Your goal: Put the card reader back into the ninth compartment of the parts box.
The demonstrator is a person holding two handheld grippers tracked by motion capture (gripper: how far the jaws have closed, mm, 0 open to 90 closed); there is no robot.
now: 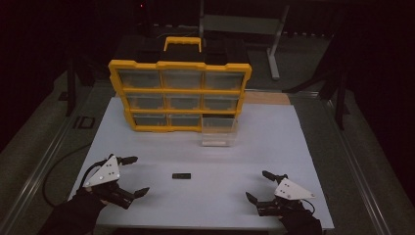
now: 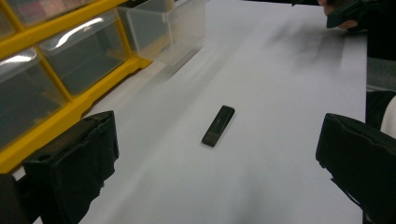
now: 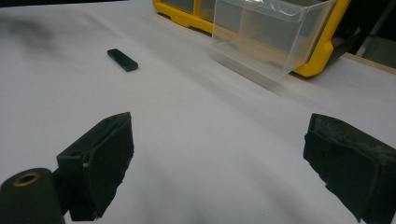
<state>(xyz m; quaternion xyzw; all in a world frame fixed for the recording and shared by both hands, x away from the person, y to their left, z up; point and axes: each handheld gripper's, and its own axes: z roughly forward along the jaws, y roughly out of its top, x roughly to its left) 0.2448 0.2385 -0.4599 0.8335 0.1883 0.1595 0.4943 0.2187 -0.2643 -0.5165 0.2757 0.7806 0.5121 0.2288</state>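
1. Grippers sit at the near corners of the white table (image 1: pixel 274 142) in the high view: the left gripper (image 1: pixel 133 175) at the lower left, the right gripper (image 1: pixel 258 185) at the lower right, well apart from each other.
2. Both have their jaws spread wide with nothing between them; each gripper view confirms this, with only bare white surface between the two black jaws.
3. A small flat black bar (image 1: pixel 181 175) lies on the table between the two grippers, touching neither. In the high view it is only a dark sliver; the left gripper view shows it as a slim rectangular piece (image 2: pixel 218 125) lying flat, and the right gripper view places it far off to the upper left (image 3: pixel 122 59).
4. The high view alone takes in the whole yellow organizer (image 1: pixel 180 93) standing upright at the back, with its grid of clear drawers and its handle on top.
5. One clear drawer (image 1: pixel 219 133) stands pulled out on the table in front of the organizer's lower right corner; the right gripper view shows its transparent walls (image 3: pixel 268 32) close up.
6. Dark-sleeved forearms enter from the bottom edge, each angled inward toward the middle of the table.
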